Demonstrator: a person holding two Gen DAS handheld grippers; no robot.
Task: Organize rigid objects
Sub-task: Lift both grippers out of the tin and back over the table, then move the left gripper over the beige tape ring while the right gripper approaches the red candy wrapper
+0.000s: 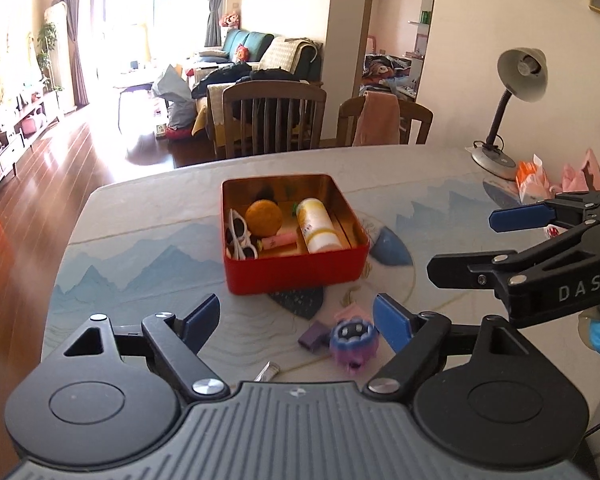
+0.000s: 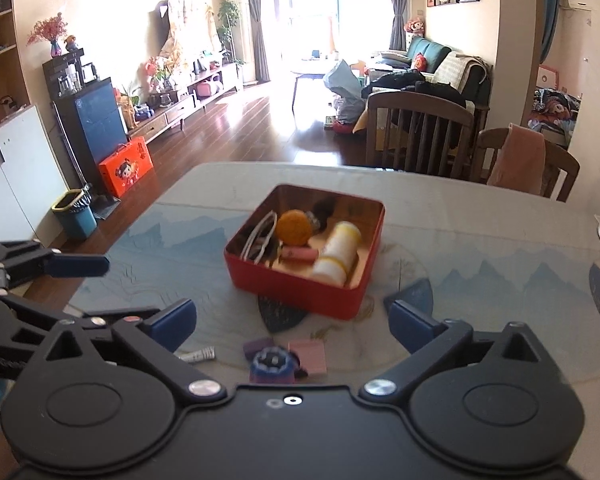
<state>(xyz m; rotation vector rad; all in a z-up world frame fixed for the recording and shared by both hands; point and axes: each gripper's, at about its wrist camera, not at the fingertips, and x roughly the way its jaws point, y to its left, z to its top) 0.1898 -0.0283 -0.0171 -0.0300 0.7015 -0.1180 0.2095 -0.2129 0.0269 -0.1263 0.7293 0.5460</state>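
A red tin box sits mid-table holding white sunglasses, an orange ball, a pink tube and a white-and-yellow bottle. In front of it on the table lie a purple round toy, a small purple block, a pink block and a small white tube. My left gripper is open and empty above these loose items. My right gripper is open and empty, also near them.
A desk lamp and pink and orange packets stand at the table's far right. Two wooden chairs are behind the table. The right gripper shows at the right of the left wrist view.
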